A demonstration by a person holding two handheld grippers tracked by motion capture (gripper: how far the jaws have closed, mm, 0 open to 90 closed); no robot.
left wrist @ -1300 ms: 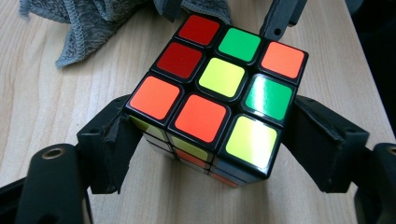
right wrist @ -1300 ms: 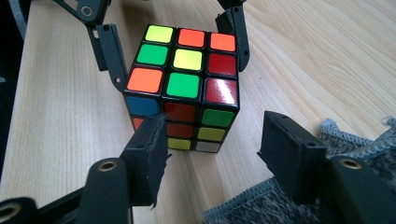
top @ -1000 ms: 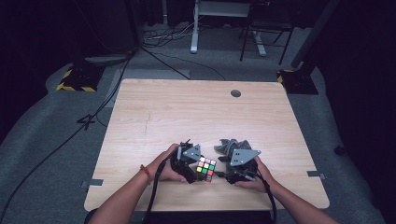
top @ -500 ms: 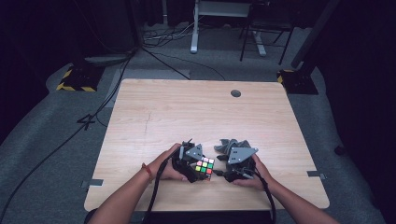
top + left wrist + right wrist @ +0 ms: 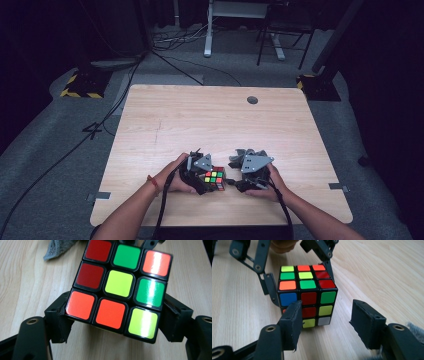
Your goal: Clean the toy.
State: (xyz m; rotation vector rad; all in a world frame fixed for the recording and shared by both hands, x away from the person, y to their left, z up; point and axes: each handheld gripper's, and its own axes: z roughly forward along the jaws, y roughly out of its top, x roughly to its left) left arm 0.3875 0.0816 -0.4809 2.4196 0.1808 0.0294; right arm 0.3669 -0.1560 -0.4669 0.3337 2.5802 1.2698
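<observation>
Our right gripper (image 5: 325, 322) has edged closer, jaws spread, to the rigid, slick cube (image 5: 215, 178) lower centre, clamped flat-sided by the left gripper (image 5: 117, 320).

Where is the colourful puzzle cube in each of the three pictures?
High view: the cube sits low in the middle, on the table between the two hands.
Left gripper view: the cube is huge, upper middle, clamped between the black jaws.
Right gripper view: the cube is in the middle, just beyond the open jaws.
Shared landmark: the grey cloth, beside the right gripper in the high view.
</observation>
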